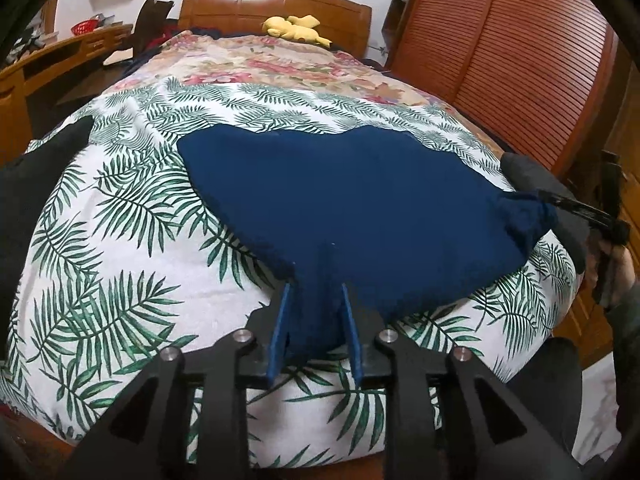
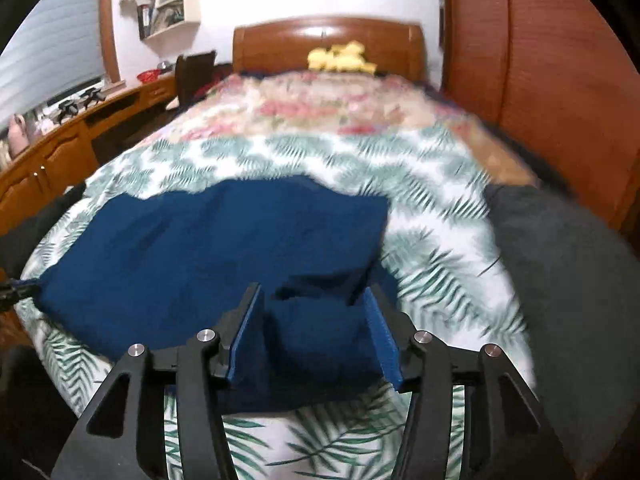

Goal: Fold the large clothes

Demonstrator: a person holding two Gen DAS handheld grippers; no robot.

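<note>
navy garment is laid flat at frame centre on the palm-print bed cover. its near edge is pinched by the left tool. the right tool is spread, a loose fold between its blue fingers.

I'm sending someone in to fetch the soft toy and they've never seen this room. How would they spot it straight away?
Start at the bed with the palm-leaf sheet and look to its far end, where the wooden headboard stands. The yellow plush toy lies there, right in front of the headboard, beyond the floral blanket. It is the only bright yellow thing on the bed; the navy garment lies at the near end.
</note>
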